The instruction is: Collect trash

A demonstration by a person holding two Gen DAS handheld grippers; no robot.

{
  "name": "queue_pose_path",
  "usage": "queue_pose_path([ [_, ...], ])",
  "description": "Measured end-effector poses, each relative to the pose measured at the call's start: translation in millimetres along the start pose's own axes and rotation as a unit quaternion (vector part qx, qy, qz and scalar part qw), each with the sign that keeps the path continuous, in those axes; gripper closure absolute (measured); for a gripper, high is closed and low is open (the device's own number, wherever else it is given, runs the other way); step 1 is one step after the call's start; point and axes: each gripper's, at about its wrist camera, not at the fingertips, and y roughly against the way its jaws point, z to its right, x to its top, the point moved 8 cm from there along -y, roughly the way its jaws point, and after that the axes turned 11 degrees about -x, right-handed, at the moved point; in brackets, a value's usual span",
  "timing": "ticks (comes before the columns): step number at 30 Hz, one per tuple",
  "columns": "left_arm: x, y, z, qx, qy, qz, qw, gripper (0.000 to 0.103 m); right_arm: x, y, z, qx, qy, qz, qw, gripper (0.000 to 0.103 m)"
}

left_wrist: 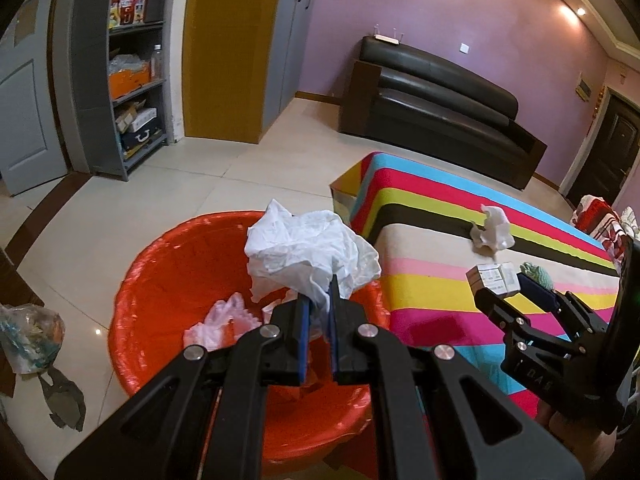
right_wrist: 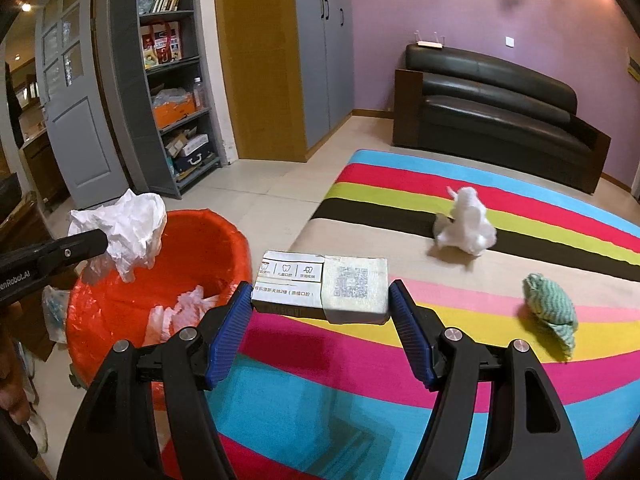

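Left gripper point(left_wrist: 318, 312): fingers point(left_wrist: 301, 344) narrow, clamped on white crumpled paper point(left_wrist: 308, 256), held above the orange bin point(left_wrist: 160, 280). Lower edge of paper hidden between the blue pads. Same gripper cut off at the left edge in the right wrist view, only one dark finger visible.

Right gripper point(right_wrist: 320, 332): fingers point(right_wrist: 228, 336) wide, set either side of a small box point(right_wrist: 324, 286); left pad at the box's end, right pad just beside the other end, contact not certain. Box resting on the striped desk point(right_wrist: 360, 380), near its bin-side edge. Printed label and QR code on top, small text hard to read. In the left wrist view box mostly hidden behind the right gripper's fingers.

Bin: lined with orange plastic, on the floor just beside the desk; pale crumpled plastic point(right_wrist: 180, 312) inside. Bottom of bin hidden by the grippers in both views.

Farther on the desk: white tissue wad point(right_wrist: 466, 224) on the dark stripe; green patterned cloth lump point(right_wrist: 552, 312) to the right, nature unclear.

Floor left of bin: clear bag point(left_wrist: 28, 336), contents hard to make out.

Background: dark sofa point(right_wrist: 496, 104) against the purple wall; grey shelf point(right_wrist: 172, 80) with boxes.
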Motion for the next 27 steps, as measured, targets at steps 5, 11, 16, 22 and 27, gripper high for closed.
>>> queue_pose_path([
  [5,-1,6,-16,0.009,0.008,0.003,0.9999,0.095,5,-1,-17,0.012,0.002,0.003,1.000,0.038],
  [11,1,16,-31,0.019,0.016,0.009,0.9997,0.095,9,-1,-41,0.030,0.010,0.007,0.999,0.038],
  [16,4,23,-42,0.027,0.024,0.017,0.9992,0.095,9,0,-65,0.047,0.027,0.011,0.998,0.038],
  [22,8,28,-53,0.036,0.034,0.023,0.9985,0.095,11,-1,-84,0.058,0.044,0.016,0.997,0.038],
  [27,11,28,-57,0.041,0.039,0.026,0.9981,0.095,14,-7,-91,0.061,0.046,0.015,0.997,0.038],
])
